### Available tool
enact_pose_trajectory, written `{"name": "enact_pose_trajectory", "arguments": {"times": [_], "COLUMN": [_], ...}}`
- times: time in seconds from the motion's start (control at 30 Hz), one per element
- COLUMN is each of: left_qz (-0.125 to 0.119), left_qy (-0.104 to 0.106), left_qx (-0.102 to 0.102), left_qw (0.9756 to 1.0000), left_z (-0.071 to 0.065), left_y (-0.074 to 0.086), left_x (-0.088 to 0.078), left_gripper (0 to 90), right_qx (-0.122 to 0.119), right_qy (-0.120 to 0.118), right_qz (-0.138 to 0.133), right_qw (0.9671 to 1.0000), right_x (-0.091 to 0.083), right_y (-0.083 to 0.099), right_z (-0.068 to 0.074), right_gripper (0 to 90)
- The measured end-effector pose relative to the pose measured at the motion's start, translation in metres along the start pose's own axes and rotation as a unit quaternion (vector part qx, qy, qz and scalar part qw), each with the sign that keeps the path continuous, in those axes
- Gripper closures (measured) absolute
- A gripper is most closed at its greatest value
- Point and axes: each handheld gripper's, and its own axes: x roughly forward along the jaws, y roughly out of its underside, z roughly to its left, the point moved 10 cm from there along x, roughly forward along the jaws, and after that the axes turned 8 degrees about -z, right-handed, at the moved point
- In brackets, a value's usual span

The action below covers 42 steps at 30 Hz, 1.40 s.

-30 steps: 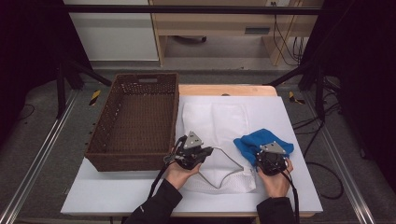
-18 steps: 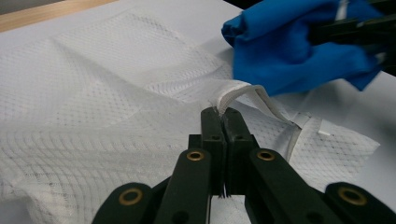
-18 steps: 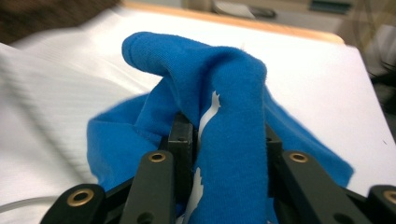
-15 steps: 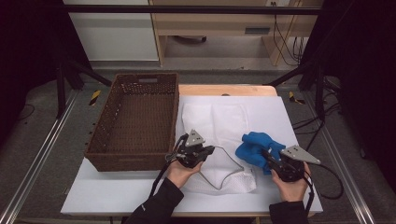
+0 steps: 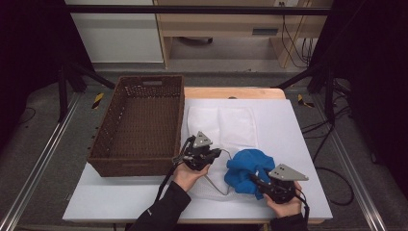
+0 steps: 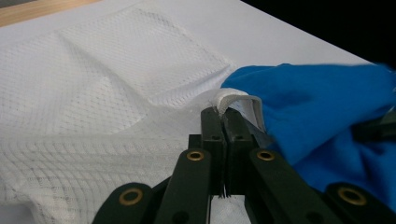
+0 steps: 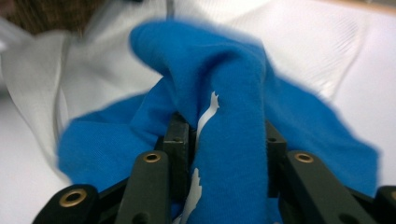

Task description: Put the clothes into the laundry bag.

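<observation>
Your left gripper (image 6: 223, 122) is clamped tight on the mesh bag's (image 6: 93, 93) white hem. Your right gripper (image 5: 257, 179), angled toward it, pinches the blue cloth (image 5: 248, 166) bunched beside the bag; its jaws just widened slightly.

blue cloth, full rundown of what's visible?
The blue cloth is a soft, knit-looking garment, bunched and crumpled, with a small white mark on one fold. It lies at the table's front right, partly on the white mesh bag. The right tongs are shut on a thick fold; the left tongs pinch the bag's hem beside it.
</observation>
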Motion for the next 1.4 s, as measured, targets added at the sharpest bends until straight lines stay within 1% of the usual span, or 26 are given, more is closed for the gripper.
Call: {"name": "enact_pose_trajectory", "arguments": {"times": [0.1,0.17,0.23,0.3,0.33,0.37,0.4,0.43,0.5,0.53,0.57,0.6,0.63,0.7,0.73,0.77,0.8,0.83,0.9,0.97,1.03,1.07,1.17,1.23,1.33,1.4], "left_qz": [0.002,0.005,0.005,0.005,0.005,0.005,0.005,0.005,0.005,0.006,0.008,0.009,0.009,0.007,0.006,0.006,0.005,0.005,0.003,-0.001,-0.004,-0.008,-0.014,-0.02,-0.025,-0.026], "left_qy": [0.001,0.001,0.001,0.0,0.0,0.001,0.001,0.001,0.002,0.002,0.003,0.003,0.002,0.002,0.002,0.002,0.001,0.0,0.0,-0.001,-0.002,-0.002,0.002,0.005,0.005,0.002], "left_qx": [0.003,0.005,0.003,0.002,0.0,-0.001,-0.002,-0.003,-0.003,-0.003,-0.001,0.0,0.0,-0.006,-0.01,-0.01,-0.014,-0.013,-0.011,-0.008,-0.003,0.001,0.008,0.01,0.012,0.013], "left_qw": [1.0,1.0,1.0,1.0,1.0,1.0,1.0,1.0,1.0,1.0,1.0,1.0,1.0,1.0,0.9999,0.9999,0.9999,0.9999,0.9999,1.0,1.0,1.0,0.9999,0.9997,0.9996,0.9996], "left_z": [-0.002,-0.003,-0.003,-0.002,-0.001,-0.001,-0.001,-0.001,-0.002,-0.002,-0.002,-0.003,-0.002,-0.001,0.0,0.0,0.001,0.001,0.001,-0.001,-0.003,-0.005,-0.01,-0.014,-0.016,-0.016], "left_y": [0.002,0.006,0.007,0.008,0.009,0.009,0.009,0.009,0.01,0.011,0.011,0.012,0.012,0.011,0.01,0.01,0.008,0.006,0.003,-0.001,-0.005,-0.007,-0.008,-0.008,-0.005,-0.003], "left_x": [0.0,0.0,0.0,-0.001,-0.001,-0.002,-0.002,-0.002,-0.003,-0.003,-0.003,-0.003,-0.003,-0.003,-0.003,-0.003,-0.003,-0.004,-0.005,-0.007,-0.009,-0.01,-0.011,-0.011,-0.013,-0.013], "left_gripper": [88.9,88.9,88.9,88.9,88.9,88.9,88.8,88.8,88.9,88.9,88.9,88.9,88.9,88.9,88.9,88.9,88.9,88.9,88.9,88.9,88.9,88.9,88.9,88.9,88.9,88.9], "right_qx": [0.0,-0.009,-0.01,-0.011,-0.004,0.002,0.006,0.008,0.024,0.034,0.039,0.044,0.038,0.028,0.022,0.022,0.013,0.005,-0.011,-0.018,-0.023,-0.021,-0.013,-0.001,-0.003,-0.006], "right_qy": [-0.006,-0.01,-0.013,-0.015,-0.017,-0.018,-0.017,-0.013,-0.005,-0.008,-0.01,-0.009,-0.01,-0.007,-0.011,-0.011,-0.024,-0.032,-0.051,-0.07,-0.074,-0.073,-0.06,-0.05,-0.041,-0.039], "right_qz": [0.02,0.026,0.019,0.011,-0.004,-0.009,-0.012,-0.009,0.013,0.024,0.036,0.044,0.045,0.041,0.029,0.029,0.008,0.0,-0.01,-0.009,0.007,0.021,0.045,0.06,0.067,0.065], "right_qw": [0.9998,0.9996,0.9997,0.9998,0.9998,0.9998,0.9998,0.9998,0.9996,0.9991,0.9985,0.998,0.9982,0.9987,0.9993,0.9993,0.9996,0.9995,0.9986,0.9974,0.9969,0.9969,0.9971,0.9969,0.9969,0.9971], "right_x": [0.011,0.014,0.014,0.012,0.008,0.007,0.007,0.009,0.014,0.018,0.021,0.023,0.023,0.019,0.015,0.015,0.007,0.004,0.002,0.008,0.02,0.031,0.053,0.067,0.077,0.079], "right_y": [0.011,0.013,0.008,0.004,-0.007,-0.011,-0.014,-0.014,-0.009,-0.006,-0.002,0.0,-0.001,-0.006,-0.012,-0.012,-0.025,-0.032,-0.043,-0.047,-0.042,-0.036,-0.022,-0.013,-0.008,-0.008], "right_z": [0.006,0.01,0.013,0.014,0.015,0.015,0.014,0.013,0.01,0.01,0.01,0.01,0.011,0.013,0.016,0.016,0.025,0.031,0.045,0.059,0.065,0.067,0.064,0.062,0.064,0.064], "right_gripper": [59.7,51.5,43.1,40.9,37.0,36.7,37.9,42.2,59.4,69.3,76.3,80.7,82.6,83.7,83.8,83.8,83.9,83.9,83.8,83.8,83.7,83.5,83.0,81.8,78.5,75.1]}}
